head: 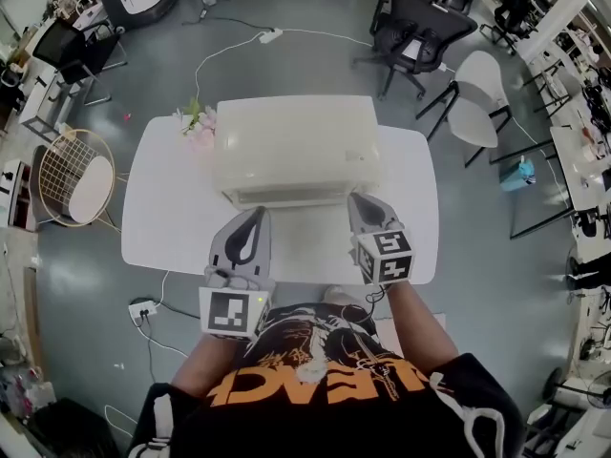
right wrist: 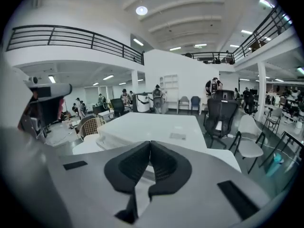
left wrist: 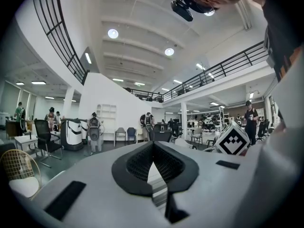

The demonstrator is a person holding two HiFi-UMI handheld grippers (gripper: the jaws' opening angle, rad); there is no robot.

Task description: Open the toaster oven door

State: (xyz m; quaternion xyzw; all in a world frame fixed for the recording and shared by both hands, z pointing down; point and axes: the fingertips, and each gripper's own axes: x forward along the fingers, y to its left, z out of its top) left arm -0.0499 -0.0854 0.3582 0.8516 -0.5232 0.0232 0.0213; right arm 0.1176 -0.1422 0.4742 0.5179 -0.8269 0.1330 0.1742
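A cream-white toaster oven (head: 296, 149) stands at the far middle of a white table (head: 162, 213), its door side facing me and closed. My left gripper (head: 250, 219) hovers just in front of the oven's lower left front, jaws shut and empty. My right gripper (head: 363, 203) sits at the oven's lower right front corner, jaws also shut on nothing. In the right gripper view the oven top (right wrist: 152, 127) spreads out beyond the shut gripper (right wrist: 150, 144). The left gripper view shows the shut gripper (left wrist: 153, 146) tilted up toward the room.
Pink flowers (head: 196, 127) lie at the oven's left side. A wire-backed chair (head: 72, 175) stands left of the table; a black office chair (head: 415, 27) and a white chair (head: 477, 93) stand behind right. A power strip (head: 143, 308) lies on the floor near the table's front left.
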